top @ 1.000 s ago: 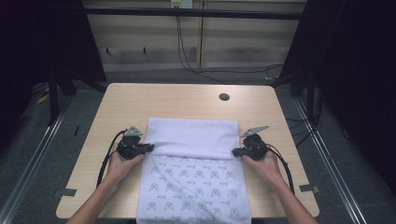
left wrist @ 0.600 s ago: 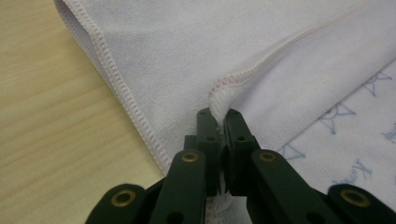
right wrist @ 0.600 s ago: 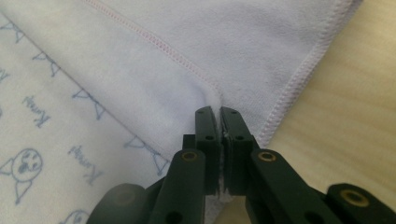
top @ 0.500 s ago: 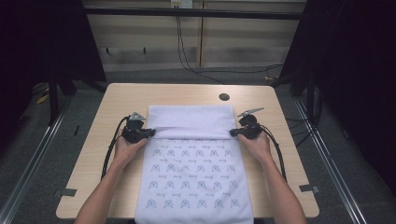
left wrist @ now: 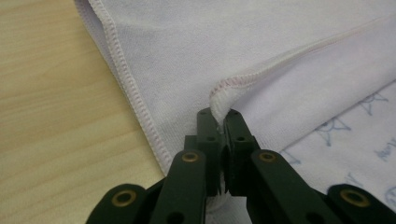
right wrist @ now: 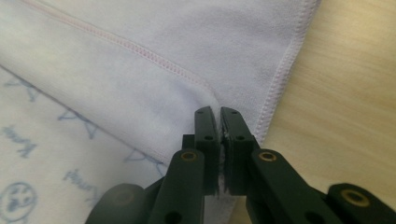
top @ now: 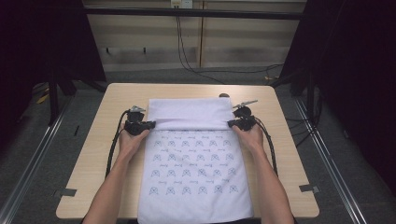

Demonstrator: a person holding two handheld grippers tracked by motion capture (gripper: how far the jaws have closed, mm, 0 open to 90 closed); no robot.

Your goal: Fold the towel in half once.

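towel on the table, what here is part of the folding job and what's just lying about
In the job:
- white printed towel, far part folded back plain side up
- left gripper, jaws shut on the towel's hemmed edge
- right gripper, jaws shut on the opposite edge
- wooden table under the towel

Lying about:
- small dark round thing at the table's far edge
- cables on the floor beyond

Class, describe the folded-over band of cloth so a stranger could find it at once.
On the light wooden table lies a white towel printed with small blue figures. Its far end is the plain white folded-over band, the unprinted strip, pinched at each corner.
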